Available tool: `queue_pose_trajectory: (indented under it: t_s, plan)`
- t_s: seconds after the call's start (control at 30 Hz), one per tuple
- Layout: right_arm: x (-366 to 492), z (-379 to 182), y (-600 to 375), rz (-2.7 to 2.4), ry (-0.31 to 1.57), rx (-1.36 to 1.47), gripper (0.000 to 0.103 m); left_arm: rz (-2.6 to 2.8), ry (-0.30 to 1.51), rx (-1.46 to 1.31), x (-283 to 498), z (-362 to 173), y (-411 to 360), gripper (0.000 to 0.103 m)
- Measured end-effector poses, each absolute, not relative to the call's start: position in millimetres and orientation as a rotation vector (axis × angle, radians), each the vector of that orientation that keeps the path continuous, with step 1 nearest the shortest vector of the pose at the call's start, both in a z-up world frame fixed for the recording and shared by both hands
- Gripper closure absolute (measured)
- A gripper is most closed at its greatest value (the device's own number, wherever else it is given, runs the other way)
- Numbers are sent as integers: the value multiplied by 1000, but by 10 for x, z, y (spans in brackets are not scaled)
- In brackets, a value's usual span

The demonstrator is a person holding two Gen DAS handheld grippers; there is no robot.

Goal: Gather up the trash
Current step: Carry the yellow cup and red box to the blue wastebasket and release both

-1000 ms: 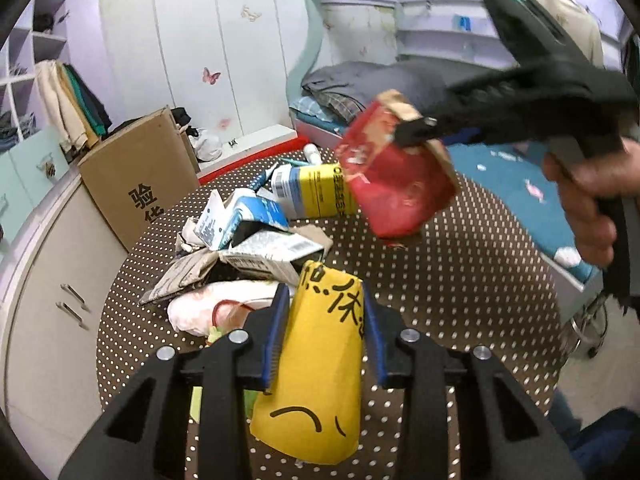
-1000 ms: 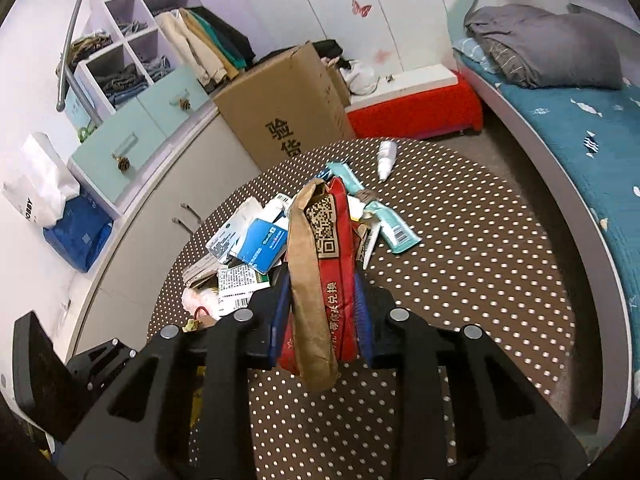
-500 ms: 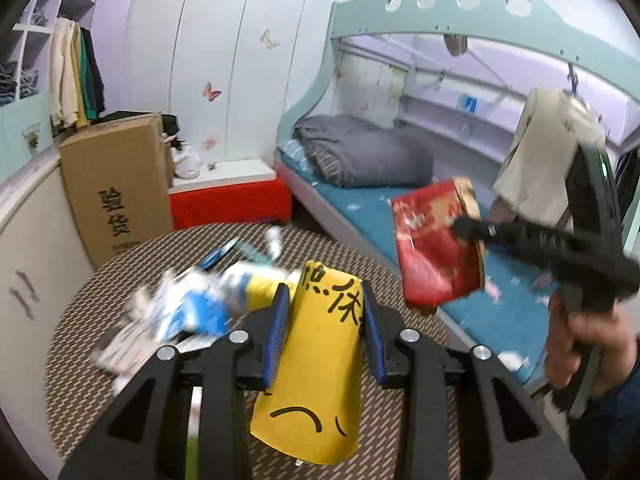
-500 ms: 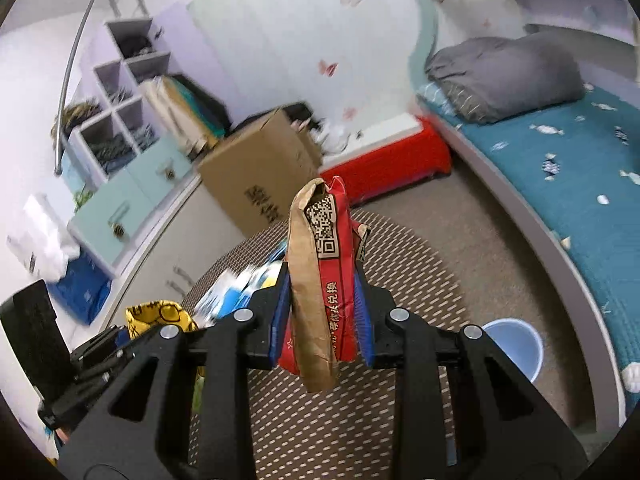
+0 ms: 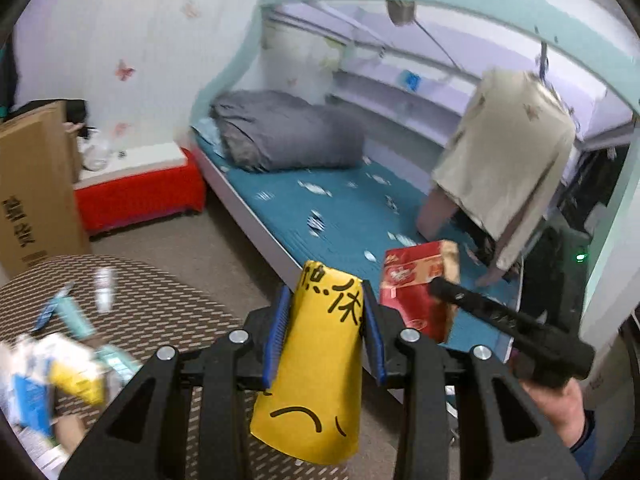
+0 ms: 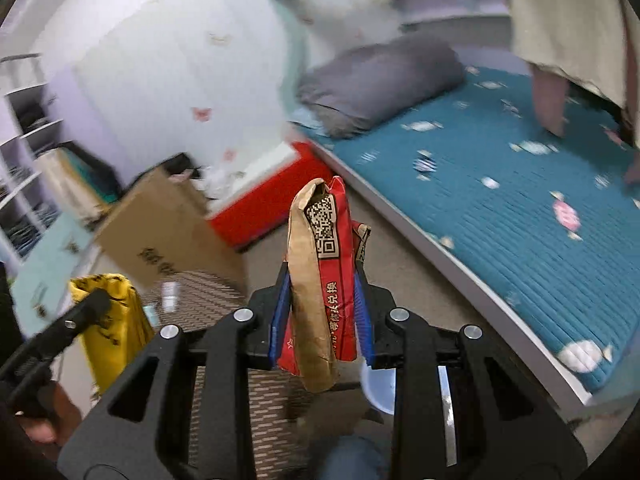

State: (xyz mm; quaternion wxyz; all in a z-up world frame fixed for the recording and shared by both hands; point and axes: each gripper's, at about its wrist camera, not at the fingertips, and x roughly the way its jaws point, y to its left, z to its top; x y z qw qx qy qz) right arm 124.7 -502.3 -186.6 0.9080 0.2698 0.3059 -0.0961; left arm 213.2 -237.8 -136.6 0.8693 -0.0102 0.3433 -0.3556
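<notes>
In left gripper [image 5: 326, 340], crumpled yellow paper cup [image 5: 316, 372], right gripper [image 6: 322, 316], flattened red carton [image 6: 322, 280]

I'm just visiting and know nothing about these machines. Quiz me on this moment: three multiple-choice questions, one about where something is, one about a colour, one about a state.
1. Where is the red and brown packet?
A. lying on the bed
B. clamped in the right gripper
C. inside the cardboard box

2. What colour is the wrapper in the left gripper?
A. yellow with black marks
B. green
C. white

3. How do the left gripper's jaws stand?
A. wide open, empty
B. hidden from view
C. closed on the yellow wrapper

Answers:
1 B: the right wrist view shows the packet upright between the blue pads, off the teal bed.
2 A: the left wrist view shows a yellow wrapper with black strokes.
3 C: both pads press against its sides.
</notes>
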Motion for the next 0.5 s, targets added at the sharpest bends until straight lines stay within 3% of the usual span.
queue_pose_trajectory:
  t_s: [0.37,0.5]
  plan:
    - [1631,-3041,-5500,-305,846,662,74,-744,1036,118,2758,-2428,-3711,68]
    - [1779,-3376,-5581,-313,904,713,74,-701,1109,182,2900,-2723,-3931,58]
